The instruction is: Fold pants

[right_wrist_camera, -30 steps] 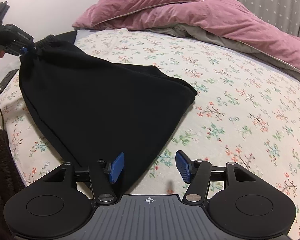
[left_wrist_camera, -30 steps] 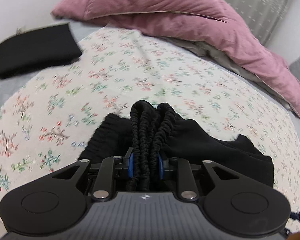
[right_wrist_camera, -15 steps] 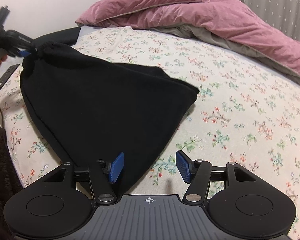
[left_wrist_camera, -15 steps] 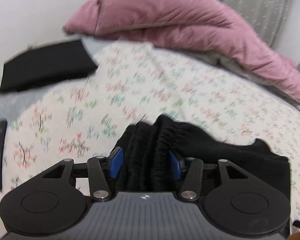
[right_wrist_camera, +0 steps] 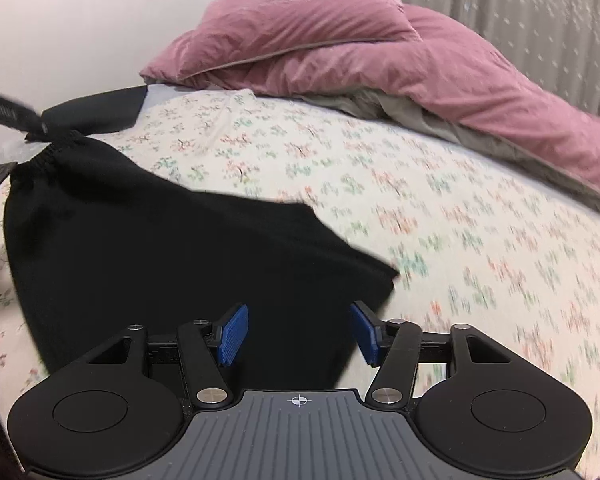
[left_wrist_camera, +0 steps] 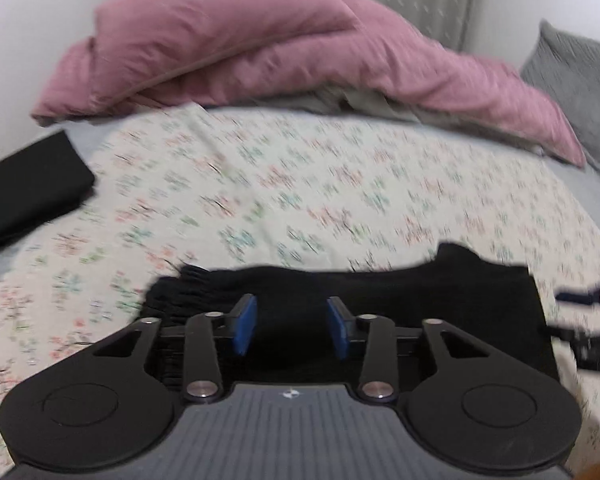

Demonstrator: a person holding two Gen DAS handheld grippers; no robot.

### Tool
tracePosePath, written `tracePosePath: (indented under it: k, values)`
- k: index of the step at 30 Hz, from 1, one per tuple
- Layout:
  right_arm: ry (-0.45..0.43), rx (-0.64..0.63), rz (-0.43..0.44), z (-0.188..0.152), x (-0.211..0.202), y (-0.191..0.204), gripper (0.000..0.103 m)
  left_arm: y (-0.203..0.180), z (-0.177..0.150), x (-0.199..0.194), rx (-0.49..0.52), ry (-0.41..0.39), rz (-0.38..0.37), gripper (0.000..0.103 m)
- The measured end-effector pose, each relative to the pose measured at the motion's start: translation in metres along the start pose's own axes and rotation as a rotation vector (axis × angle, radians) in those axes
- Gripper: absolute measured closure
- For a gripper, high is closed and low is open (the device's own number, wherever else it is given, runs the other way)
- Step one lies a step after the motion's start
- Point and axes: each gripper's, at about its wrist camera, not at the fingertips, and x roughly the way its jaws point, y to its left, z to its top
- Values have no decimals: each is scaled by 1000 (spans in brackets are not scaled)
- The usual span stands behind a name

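While both sets of blue pads stand apart and grip nothing, their jaws closing a little, the left gripper (left_wrist_camera: pixel 291 328) and right gripper (right_wrist_camera: pixel 299 335) hover over the black pants (right_wrist_camera: pixel 152 264), which lie partly folded on the flowered bedsheet (right_wrist_camera: pixel 440 208). Farther off a folded black garment (left_wrist_camera: pixel 24 188) rests near the bed's edge, and a pink duvet (left_wrist_camera: pixel 260 52) is heaped against the wall.

Bedroom: floral bedsheet (right_wrist_camera: pixel 440 208), pink duvet (right_wrist_camera: pixel 380 64)
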Motion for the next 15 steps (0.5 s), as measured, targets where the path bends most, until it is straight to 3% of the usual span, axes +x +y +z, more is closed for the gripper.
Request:
tracePosePath:
  k: [4,9,11,13,15]
  values:
    - [2,-39,38,23,23,-7,68,1,-4,22,-3,31,-9,46]
    - [25,-72,109,45,54,-12,70,11,-7,38,8,27,1,48]
    - [31,-80,162,48,65,-8,71,18,-9,47,-3,32,26,56]
    - [42,-83,177,48,75,-4,75,30,-11,54,-39,34,43,77]
    - [57,-90,153,47,86,-3,75,42,-12,58,-71,20,45,77]
